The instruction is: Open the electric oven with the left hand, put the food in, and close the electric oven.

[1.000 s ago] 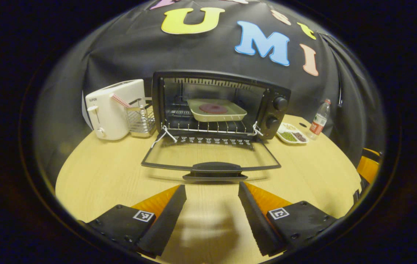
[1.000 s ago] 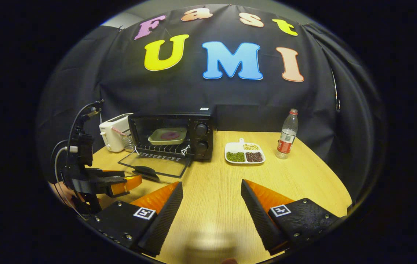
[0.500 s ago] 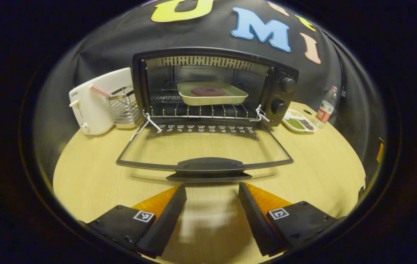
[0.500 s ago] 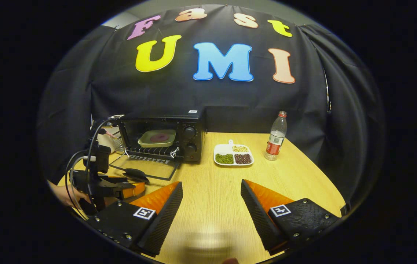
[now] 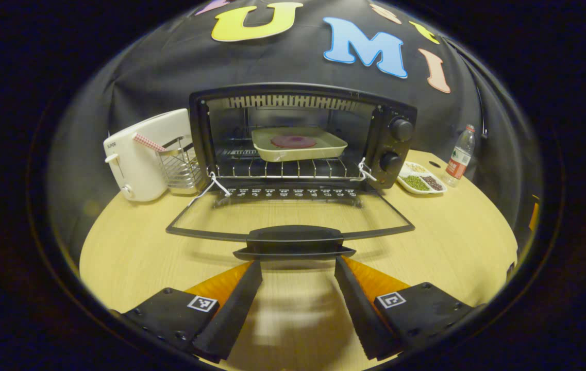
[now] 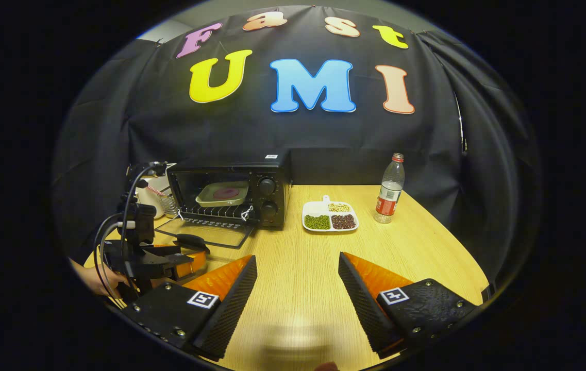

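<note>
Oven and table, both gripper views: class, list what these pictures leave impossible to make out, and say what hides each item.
- Oven dial settings: too small in both views.
- Toaster: in the right gripper view, partly hidden behind the left claw's cables.
- Left claw contact with the door handle: its fingertips sit just below it; touching or apart is unclear.
- Rack contents beside the toaster: too small.

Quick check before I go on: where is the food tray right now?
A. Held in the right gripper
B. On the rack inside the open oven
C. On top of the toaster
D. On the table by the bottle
B: the tray sits on the rack inside the oven, whose door lies folded down and open, and the right gripper is open and holds nothing.
</note>
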Tool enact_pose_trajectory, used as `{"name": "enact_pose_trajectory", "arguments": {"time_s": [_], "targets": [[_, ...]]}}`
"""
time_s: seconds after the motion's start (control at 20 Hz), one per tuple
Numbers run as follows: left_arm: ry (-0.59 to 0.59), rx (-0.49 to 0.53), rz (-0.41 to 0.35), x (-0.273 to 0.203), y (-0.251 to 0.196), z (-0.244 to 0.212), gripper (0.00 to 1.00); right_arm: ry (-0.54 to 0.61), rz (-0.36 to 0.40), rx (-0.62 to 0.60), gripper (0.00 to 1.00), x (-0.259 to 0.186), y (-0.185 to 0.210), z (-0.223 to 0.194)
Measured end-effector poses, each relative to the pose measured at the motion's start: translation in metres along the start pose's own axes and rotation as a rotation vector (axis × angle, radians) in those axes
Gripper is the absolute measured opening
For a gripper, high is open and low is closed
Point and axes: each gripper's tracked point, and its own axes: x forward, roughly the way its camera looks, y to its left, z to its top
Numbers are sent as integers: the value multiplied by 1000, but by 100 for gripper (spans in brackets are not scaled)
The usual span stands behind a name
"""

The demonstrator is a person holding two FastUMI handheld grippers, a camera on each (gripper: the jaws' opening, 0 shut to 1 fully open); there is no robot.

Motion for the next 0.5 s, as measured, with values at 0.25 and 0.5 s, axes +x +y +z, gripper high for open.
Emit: {"name": "enact_pose_trajectory", "arguments": {"time_s": [0.25,0.5], "targets": [[-49,-22,7,-9,-1,25,97,-3,34,21,98,2,7,4],[-96,-43,3,-19,2,49,100,10,52,38,98,9,11,3]]}}
